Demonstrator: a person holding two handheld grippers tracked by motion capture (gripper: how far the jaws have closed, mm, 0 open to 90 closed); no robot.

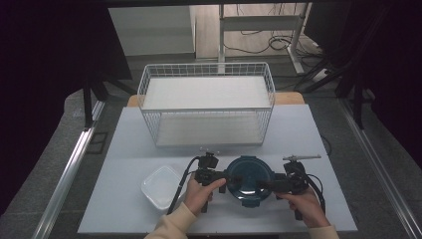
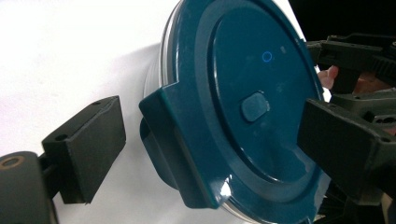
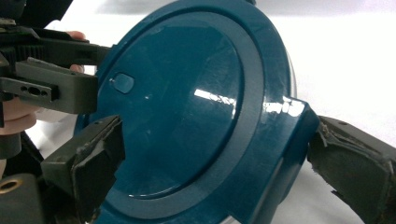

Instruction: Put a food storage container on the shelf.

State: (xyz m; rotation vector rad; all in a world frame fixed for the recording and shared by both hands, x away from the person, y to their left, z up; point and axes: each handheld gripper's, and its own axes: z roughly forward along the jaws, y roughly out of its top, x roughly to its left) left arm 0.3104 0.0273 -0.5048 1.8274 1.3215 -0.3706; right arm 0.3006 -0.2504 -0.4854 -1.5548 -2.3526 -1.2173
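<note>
Lid [image 1: 250, 180] sits between left gripper [image 1: 228, 177] and right gripper [image 1: 268, 184].

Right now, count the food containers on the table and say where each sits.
2. The round container with the dark teal lid sits at the near edge between both grippers; the clear square plastic container lies to its left.

A pale table [image 1: 298, 129] stands on grey floor [image 1: 59, 149]; behind it, dark curtains [image 1: 45, 45]; beyond, cables [image 1: 278, 42] trail.
</note>
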